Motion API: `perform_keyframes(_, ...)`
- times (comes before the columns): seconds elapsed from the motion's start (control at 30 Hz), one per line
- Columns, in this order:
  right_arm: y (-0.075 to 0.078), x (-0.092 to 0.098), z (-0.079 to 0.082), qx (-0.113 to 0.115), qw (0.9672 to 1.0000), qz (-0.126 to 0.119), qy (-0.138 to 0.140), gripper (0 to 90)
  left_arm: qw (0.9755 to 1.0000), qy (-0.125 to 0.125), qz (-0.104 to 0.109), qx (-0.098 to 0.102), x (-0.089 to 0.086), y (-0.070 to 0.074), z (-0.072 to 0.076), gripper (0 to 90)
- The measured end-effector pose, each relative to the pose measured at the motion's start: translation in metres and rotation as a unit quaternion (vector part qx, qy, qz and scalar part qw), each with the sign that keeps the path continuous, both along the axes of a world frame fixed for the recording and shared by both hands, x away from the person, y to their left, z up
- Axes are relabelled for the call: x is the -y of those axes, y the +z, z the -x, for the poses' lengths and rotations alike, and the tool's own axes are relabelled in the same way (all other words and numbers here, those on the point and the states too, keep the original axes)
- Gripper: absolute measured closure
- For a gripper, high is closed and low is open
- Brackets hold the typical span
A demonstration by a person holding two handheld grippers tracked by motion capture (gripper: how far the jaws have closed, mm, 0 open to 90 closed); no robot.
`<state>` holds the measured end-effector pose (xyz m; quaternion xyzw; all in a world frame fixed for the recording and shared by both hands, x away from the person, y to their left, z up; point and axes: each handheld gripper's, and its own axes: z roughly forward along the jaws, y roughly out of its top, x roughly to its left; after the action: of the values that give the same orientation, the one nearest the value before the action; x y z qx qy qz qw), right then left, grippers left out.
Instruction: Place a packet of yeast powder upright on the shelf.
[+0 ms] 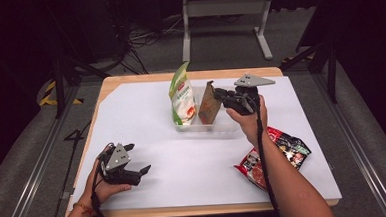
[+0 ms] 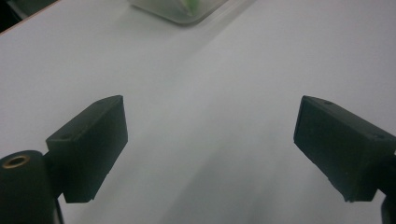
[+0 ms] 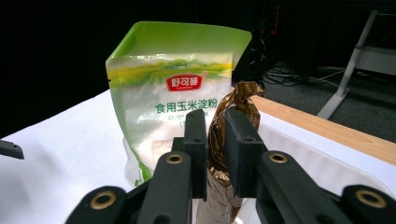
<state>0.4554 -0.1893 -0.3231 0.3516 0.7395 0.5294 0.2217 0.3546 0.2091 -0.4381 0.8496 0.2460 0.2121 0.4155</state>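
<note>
Bright lit white tabletop, dark surroundings; close gripper views slightly soft.

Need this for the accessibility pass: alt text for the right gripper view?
The right gripper pinches the top of a brown packet between its black jaws. Just behind stands a green and white pouch with red logo, on a white-covered table with a wooden edge, dark room beyond.

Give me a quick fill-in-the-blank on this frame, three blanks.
1. The right tongs are shut on the ___ bag.
2. That bag stands in the clear tray beside a ___ and white pouch.
3. The left tongs are ___, over bare white table.

Missing words: brown; green; open
</note>
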Motion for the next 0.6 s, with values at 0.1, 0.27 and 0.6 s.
perform_keyframes(0.1,0.001,0.001,0.002,0.002,1.0000,0.001,0.004,78.6,1.0000,-0.001,-0.001,-0.001,0.000,0.000,0.000,10.5)
perform_keyframes(0.27,0.003,0.003,0.005,0.004,0.9999,0.010,0.010,78.5,1.0000,-0.002,-0.003,-0.002,0.000,0.000,0.000,10.5)
perform_keyframes(0.6,0.005,0.013,0.012,0.004,0.9998,0.013,0.015,76.5,1.0000,-0.004,-0.005,-0.002,0.001,-0.001,0.000,10.5)
